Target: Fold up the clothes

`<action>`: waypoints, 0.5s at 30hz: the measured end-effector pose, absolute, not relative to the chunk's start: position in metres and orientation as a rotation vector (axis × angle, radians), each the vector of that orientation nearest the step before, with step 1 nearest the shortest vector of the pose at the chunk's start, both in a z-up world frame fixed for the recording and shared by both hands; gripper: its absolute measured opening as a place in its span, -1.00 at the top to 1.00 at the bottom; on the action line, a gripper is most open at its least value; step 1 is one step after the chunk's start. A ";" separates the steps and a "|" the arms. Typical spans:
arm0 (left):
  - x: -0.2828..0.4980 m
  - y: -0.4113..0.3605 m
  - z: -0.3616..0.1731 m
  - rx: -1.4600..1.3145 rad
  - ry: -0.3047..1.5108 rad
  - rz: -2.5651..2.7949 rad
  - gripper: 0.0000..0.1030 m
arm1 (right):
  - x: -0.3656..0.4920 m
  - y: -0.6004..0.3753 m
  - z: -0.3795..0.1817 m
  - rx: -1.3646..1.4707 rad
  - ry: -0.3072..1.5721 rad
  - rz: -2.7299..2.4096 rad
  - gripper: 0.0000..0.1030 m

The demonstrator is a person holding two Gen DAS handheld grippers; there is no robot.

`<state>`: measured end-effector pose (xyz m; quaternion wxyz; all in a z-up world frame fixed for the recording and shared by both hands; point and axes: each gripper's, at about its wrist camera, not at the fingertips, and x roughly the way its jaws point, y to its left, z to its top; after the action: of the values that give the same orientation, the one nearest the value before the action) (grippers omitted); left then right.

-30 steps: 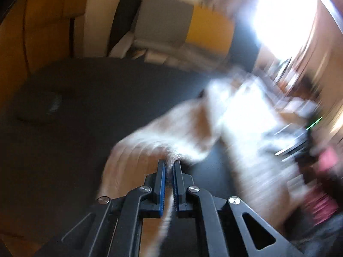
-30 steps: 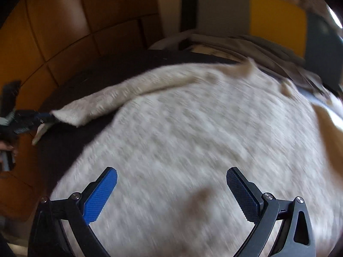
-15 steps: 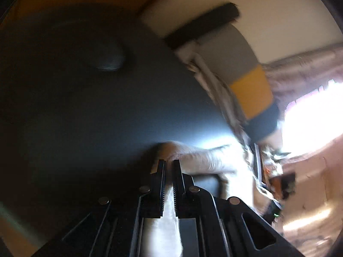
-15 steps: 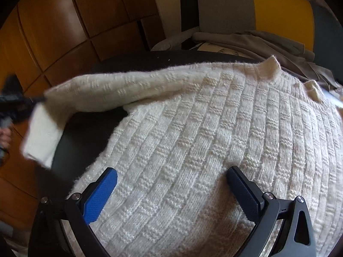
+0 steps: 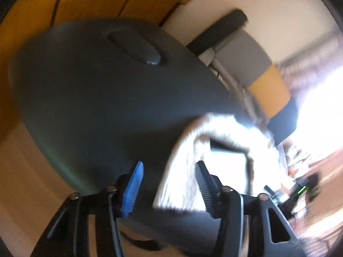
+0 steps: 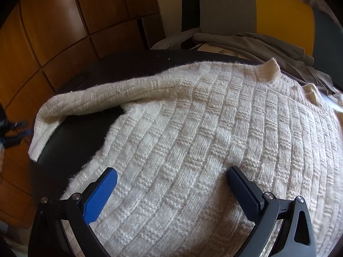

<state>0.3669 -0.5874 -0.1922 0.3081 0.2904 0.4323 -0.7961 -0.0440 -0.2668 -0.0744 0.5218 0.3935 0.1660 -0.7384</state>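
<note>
Cream knit sweater (image 6: 214, 141) lies spread flat on the dark round table (image 6: 70, 137), body covering most of the top, collar (image 6: 268, 70) at the far edge toward a grey-and-yellow chair (image 6: 253, 6) with grey cloth (image 6: 257, 45) piled on its seat. One sleeve (image 6: 85, 102) runs out to the left across the table, cuff hanging over the rim. Right gripper (image 6: 171, 190) hovers just above the sweater's lower body, jaws spread wide, nothing between the pads, not pressing the knit as far as I can tell. Left gripper (image 5: 169, 186) sits at the sleeve end, view is motion-blurred; jaws are opening, blue pad (image 5: 133, 190) clear of the fabric, sleeve cuff (image 5: 182, 171) lies in the gap close to the dark pad, contact there can't be resolved through the blur. Wooden panelling (image 6: 53, 32) behind the table on the left. Sweater not folded yet, sleeve still extended outward.
</note>
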 end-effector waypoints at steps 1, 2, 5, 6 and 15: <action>0.358 -0.577 -0.192 0.801 1.069 -2.118 -0.11 | -0.045 -0.266 -0.073 0.943 0.394 -1.768 -1.00; 0.347 -0.571 -0.194 0.830 1.031 -2.131 -0.12 | -0.044 -0.265 -0.073 0.943 0.389 -1.767 -1.00; 0.330 -0.554 -0.201 0.904 0.858 -2.153 -0.15 | -0.047 -0.265 -0.072 0.946 0.370 -1.760 -1.00; 0.323 -0.553 -0.201 0.909 0.808 -2.139 -0.14 | -0.048 -0.265 -0.073 0.946 0.365 -1.758 -1.00; 0.328 -0.572 -0.142 0.815 1.325 -2.414 0.89 | -0.050 -0.264 -0.073 0.949 0.336 -1.750 -1.00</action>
<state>0.3281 -0.5723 -0.1416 0.1345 0.2813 0.4571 -0.8330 -0.0495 -0.2639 -0.0727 0.5324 0.3979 0.1409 -0.7337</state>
